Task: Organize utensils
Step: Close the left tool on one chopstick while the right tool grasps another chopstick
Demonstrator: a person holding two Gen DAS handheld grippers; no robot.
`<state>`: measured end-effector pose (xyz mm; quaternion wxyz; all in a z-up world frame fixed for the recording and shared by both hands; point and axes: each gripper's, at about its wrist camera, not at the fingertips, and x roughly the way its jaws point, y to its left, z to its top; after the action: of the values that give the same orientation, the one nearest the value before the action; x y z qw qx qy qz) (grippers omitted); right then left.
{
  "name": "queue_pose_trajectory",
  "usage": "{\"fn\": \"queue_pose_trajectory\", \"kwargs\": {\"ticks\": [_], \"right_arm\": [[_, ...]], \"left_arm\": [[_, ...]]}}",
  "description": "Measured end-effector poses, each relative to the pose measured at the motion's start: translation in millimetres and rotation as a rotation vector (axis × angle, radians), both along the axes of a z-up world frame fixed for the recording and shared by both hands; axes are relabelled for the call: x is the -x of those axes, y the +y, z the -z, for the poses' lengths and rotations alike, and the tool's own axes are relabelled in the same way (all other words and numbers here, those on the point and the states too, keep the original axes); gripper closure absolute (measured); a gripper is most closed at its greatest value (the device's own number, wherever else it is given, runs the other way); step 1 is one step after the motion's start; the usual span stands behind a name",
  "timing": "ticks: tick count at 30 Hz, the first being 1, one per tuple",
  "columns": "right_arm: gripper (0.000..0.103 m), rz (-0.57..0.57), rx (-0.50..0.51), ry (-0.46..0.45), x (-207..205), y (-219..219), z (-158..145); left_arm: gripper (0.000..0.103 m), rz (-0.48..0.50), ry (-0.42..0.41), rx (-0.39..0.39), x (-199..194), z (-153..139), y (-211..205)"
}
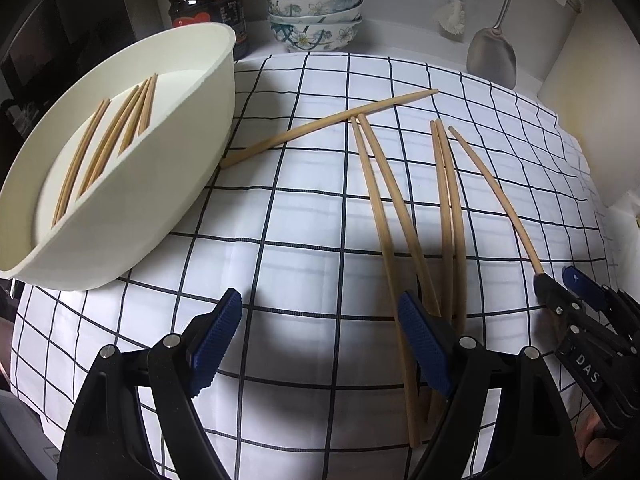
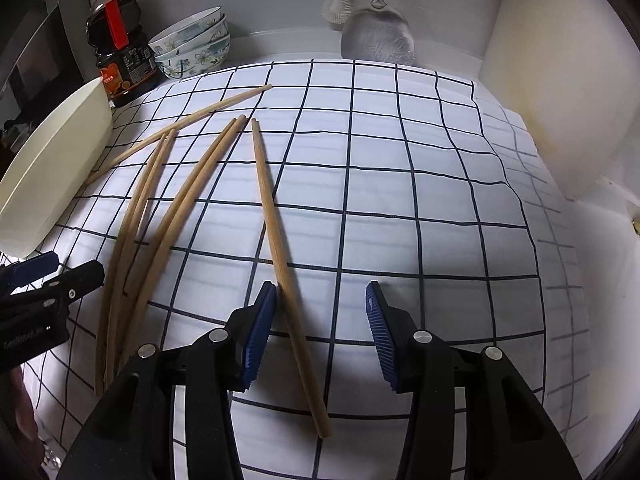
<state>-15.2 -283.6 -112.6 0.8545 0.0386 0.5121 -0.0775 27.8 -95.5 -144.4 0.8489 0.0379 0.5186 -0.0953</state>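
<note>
Several wooden chopsticks lie on a checked cloth (image 1: 304, 216). A cream oval tray (image 1: 132, 200) at the left holds several chopsticks (image 1: 116, 136). My left gripper (image 1: 320, 340) is open and empty above the cloth, its right finger (image 1: 424, 344) over a pair of chopsticks (image 1: 384, 208). My right gripper (image 2: 320, 332) is open, its jaws on either side of a single chopstick (image 2: 276, 232), with the left finger (image 2: 260, 336) next to it. The right gripper also shows in the left wrist view (image 1: 560, 284) at that chopstick's end (image 1: 496, 196).
A dark sauce bottle (image 1: 208, 4) and stacked floral bowls (image 1: 316, 16) stand behind the tray. A metal spatula (image 1: 492, 52) and a white brush (image 1: 452, 16) hang on the back wall. A white side wall (image 2: 552, 100) bounds the right.
</note>
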Motion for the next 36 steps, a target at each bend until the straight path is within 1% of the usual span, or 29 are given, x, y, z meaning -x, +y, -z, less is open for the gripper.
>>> {"fn": "queue_pose_trajectory", "kwargs": {"ticks": [8, 12, 15, 17, 18, 19, 20, 21, 22, 23, 24, 25, 28, 33, 36], "right_arm": [[0.059, -0.010, 0.007, -0.009, -2, 4, 0], [0.059, -0.031, 0.011, -0.012, -10, 6, 0], [0.059, -0.055, 0.012, -0.015, -19, 8, 1], [0.060, -0.092, 0.009, -0.014, -25, 12, 1], [0.061, -0.111, 0.006, -0.013, -28, 14, 1], [0.065, -0.122, 0.004, -0.013, -30, 16, 1], [0.070, -0.133, 0.006, -0.014, -31, 18, 1], [0.072, -0.140, 0.007, -0.015, -33, 20, 1], [0.079, -0.145, 0.007, -0.017, -34, 22, 1], [0.086, -0.149, 0.008, -0.019, -34, 24, 1], [0.089, -0.153, 0.011, -0.021, -35, 27, 1], [0.095, -0.156, 0.014, -0.023, -35, 28, 1], [0.097, -0.155, 0.019, -0.025, -35, 31, 1], [0.097, -0.126, -0.026, -0.028, -30, 26, -1], [0.097, -0.093, -0.052, -0.044, -22, 23, -9]], "left_arm": [[0.023, 0.000, 0.008, -0.004, -2, 6, -10], [0.018, 0.001, -0.009, -0.016, -5, 9, -16], [0.019, 0.007, -0.019, -0.017, -9, 9, -19], [0.026, 0.004, -0.033, -0.018, -11, 8, -19], [0.035, 0.007, -0.043, -0.015, -11, 6, -20], [0.044, 0.015, -0.050, -0.013, -12, 5, -21], [0.047, 0.019, -0.055, -0.013, -12, 4, -22], [0.056, 0.027, -0.059, -0.009, -12, 3, -23], [0.068, 0.032, -0.063, -0.008, -11, 2, -24], [0.075, 0.039, -0.065, -0.004, -11, 2, -25], [0.089, 0.049, -0.065, -0.001, -12, 1, -27], [0.096, 0.056, -0.063, 0.003, -12, 1, -29], [0.096, 0.061, -0.063, 0.002, -12, 1, -29], [0.096, 0.069, -0.043, 0.022, -8, 0, -23], [0.096, 0.073, -0.047, 0.043, -5, -11, -18]]}}
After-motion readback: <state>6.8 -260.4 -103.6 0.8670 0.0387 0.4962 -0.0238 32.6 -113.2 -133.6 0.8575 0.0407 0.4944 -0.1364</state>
